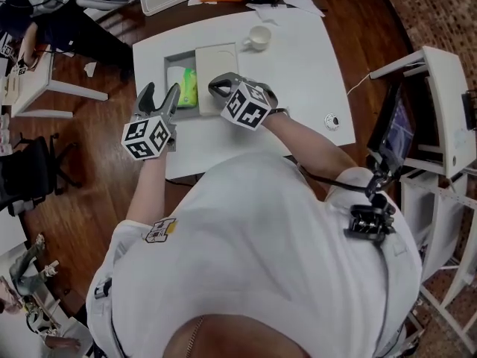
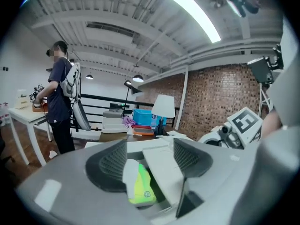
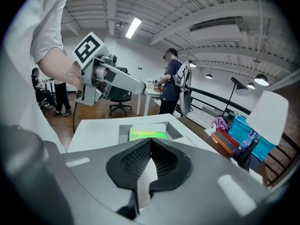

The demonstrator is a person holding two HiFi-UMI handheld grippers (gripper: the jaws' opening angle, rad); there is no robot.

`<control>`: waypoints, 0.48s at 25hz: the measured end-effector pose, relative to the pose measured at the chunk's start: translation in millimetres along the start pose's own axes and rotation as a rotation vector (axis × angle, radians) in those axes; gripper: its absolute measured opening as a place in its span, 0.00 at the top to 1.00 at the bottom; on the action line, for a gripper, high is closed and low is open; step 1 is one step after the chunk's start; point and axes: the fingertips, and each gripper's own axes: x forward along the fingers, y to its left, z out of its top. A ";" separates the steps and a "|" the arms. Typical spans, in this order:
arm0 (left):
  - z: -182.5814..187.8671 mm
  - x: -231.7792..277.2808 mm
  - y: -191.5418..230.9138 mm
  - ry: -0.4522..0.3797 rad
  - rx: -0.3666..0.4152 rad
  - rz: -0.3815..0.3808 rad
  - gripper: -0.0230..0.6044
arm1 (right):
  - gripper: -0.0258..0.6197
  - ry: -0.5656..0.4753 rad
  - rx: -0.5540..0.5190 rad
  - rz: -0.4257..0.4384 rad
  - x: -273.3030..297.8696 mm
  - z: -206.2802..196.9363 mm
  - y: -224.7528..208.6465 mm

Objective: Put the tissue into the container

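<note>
Just right of the open left hand-held gripper [image 1: 161, 94], the green tissue pack [image 1: 189, 88] lies in the rectangular container [image 1: 173, 58]; the right hand-held gripper [image 1: 217, 88] pinches the flat white lid [image 1: 216, 60].

The tissue pack [image 1: 188, 88], green and white, lies flat in the left side of the grey container [image 1: 170, 60]. The white lid [image 1: 218, 66] lies over its right part.

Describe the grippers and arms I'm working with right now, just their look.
Both the left gripper and right gripper are grey-bodied with dark, ribbed jaw pads, and each carries a white cube printed with black square markers. The person wears a white short-sleeved shirt. A black cable runs along the right arm to a black device clipped at the shirt.
</note>
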 end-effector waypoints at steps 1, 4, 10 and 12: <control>-0.8 -7.0 -2.6 -0.022 -0.003 -0.009 0.53 | 0.96 -0.002 0.007 -0.003 -1.7 -0.5 2.9; -18.6 -25.7 -8.2 -0.037 -0.012 -0.025 0.68 | 0.96 -0.009 0.033 -0.012 -8.0 -2.9 16.4; -105.4 -52.8 -18.8 0.070 -0.055 -0.053 0.96 | 0.96 -0.005 0.082 0.018 -13.9 -24.6 65.3; -142.1 -59.4 -30.1 0.136 -0.069 -0.068 0.96 | 0.96 0.012 0.093 0.046 -17.1 -41.2 84.5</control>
